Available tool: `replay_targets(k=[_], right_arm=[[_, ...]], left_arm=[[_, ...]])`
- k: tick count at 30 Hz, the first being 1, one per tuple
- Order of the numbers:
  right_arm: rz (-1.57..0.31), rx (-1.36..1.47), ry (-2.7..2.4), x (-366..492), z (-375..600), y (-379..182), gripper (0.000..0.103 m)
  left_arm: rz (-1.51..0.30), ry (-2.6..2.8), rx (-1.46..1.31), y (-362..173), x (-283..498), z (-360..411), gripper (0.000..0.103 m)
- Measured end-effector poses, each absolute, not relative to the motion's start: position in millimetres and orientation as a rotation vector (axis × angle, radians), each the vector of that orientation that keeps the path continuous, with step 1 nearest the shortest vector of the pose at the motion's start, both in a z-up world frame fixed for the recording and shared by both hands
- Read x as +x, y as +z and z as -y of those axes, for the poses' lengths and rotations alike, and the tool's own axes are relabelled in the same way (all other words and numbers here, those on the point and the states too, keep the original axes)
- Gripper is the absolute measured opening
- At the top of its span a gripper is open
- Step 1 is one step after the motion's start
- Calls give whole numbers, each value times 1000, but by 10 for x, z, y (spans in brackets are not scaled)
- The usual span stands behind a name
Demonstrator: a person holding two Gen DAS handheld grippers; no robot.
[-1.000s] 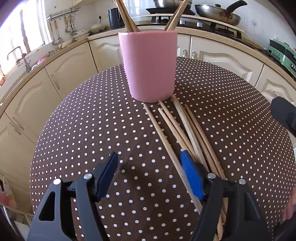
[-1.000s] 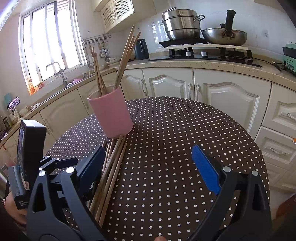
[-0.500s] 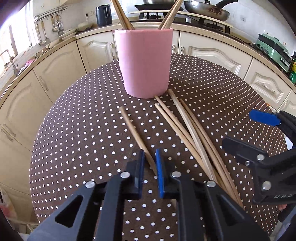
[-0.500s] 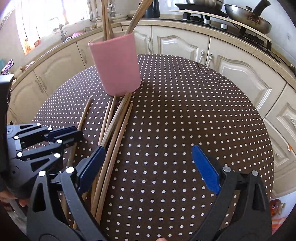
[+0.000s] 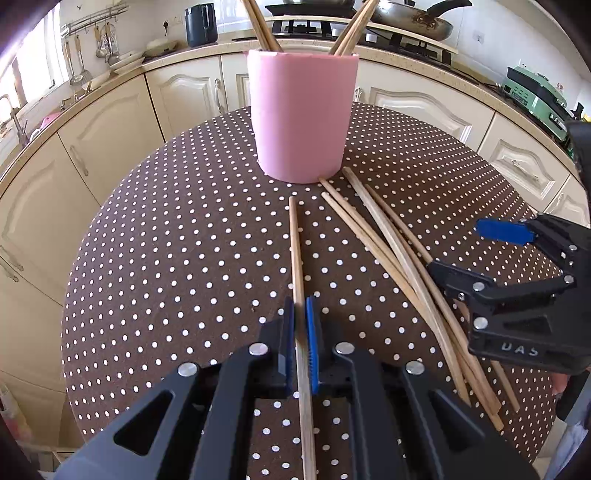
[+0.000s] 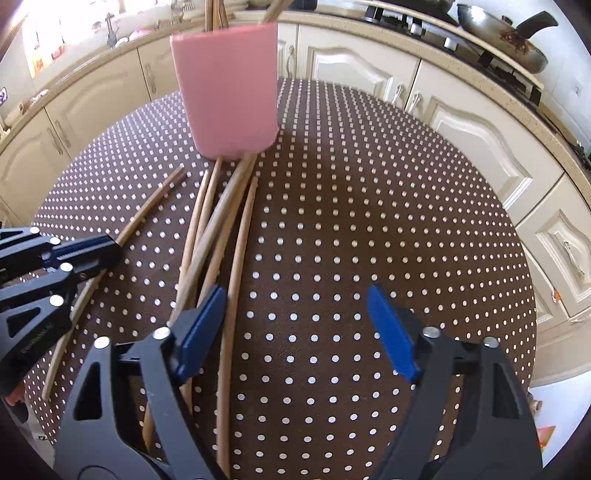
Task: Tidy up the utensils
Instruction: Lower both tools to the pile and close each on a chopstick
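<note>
Several long pale wooden chopsticks (image 5: 264, 27) already stand in the tall pink cylindrical holder cup (image 5: 301, 114), leaning out left and right of its rim; exact count unclear, tops are cropped. Judging from that, the task is partly done.

Left to do: one single wooden chopstick (image 5: 295, 251) plus a loose bundle of wooden chopsticks (image 6: 218, 236) lying flat on the brown white-dotted round table (image 5: 166, 240).

Left gripper (image 5: 300, 343): blue-padded jaws closed tight on the single chopstick, gripping it roughly mid-length. Its far tip points straight at the cup and stops just short of the cup's base. Can't tell if it's lifted or resting on the cloth.

Right gripper (image 6: 295, 328): jaws wide open, nothing between them. Its left finger sits over the near end of the bundle, on the side away from the cup.

Bundle: about four or five sticks, far tips fanned right up against the cup's base on its front-right side, near ends crossing and overlapping. Contact with the cup wall likely for at least one or two.

Chopsticks look thin, smooth, light tan, slightly tapered. The apparent bend in the right wrist view is probably lens distortion.

Next, as I read it: raise the held stick, tip it upright, drop it in the cup.
</note>
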State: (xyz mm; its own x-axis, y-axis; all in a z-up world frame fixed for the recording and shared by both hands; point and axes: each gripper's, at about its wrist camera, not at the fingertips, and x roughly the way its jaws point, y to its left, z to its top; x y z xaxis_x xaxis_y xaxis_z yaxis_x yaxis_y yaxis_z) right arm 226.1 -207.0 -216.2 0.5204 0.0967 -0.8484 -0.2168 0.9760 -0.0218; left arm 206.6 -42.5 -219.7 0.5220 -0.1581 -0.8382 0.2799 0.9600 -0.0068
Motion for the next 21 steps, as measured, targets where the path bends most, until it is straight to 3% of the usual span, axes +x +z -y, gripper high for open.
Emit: replay_targets(k=[8, 21], right_arm=[[-1129, -214, 270, 2567, 1825, -2098, 35], [-1334, -212, 331, 3102, 1714, -2061, 6]], left_arm=[[-1028, -273, 164, -2164, 2164, 440, 7], [-1077, -273, 150, -2110, 2476, 556, 6]])
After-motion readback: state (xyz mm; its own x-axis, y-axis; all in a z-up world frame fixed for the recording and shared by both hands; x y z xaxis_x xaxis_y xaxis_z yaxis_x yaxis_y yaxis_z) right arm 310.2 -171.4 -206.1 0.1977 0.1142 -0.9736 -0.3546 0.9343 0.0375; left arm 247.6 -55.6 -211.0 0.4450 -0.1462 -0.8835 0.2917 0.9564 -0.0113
